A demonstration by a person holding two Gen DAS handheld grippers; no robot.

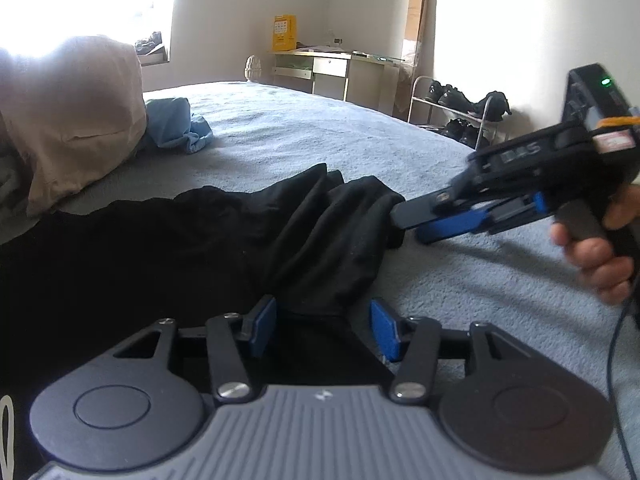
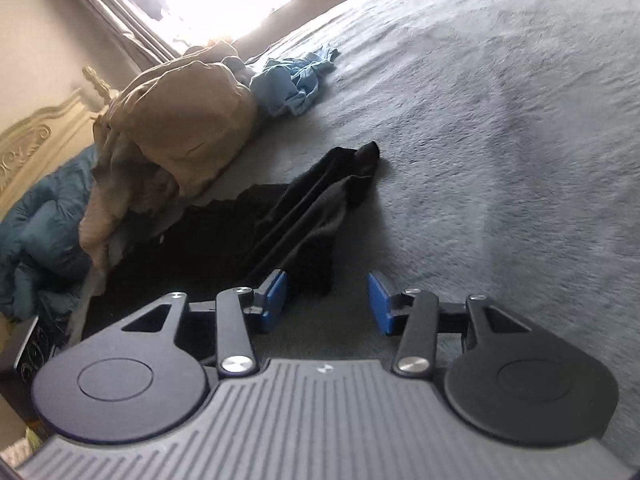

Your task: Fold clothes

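1. The black garment [image 1: 224, 240] lies bunched on the grey bedspread [image 1: 440, 280], just in front of the beige pillow [image 1: 76, 120].
2. The left gripper [image 1: 324, 328] stands half open with black cloth between its blue pads [image 1: 262, 330]; no pinch shows.
3. The right gripper [image 2: 327, 304] is apart and empty, beside the garment's edge.
4. Risk: with neither tool gripping, a lift could leave the cloth behind, or the ridged folds could set crooked.
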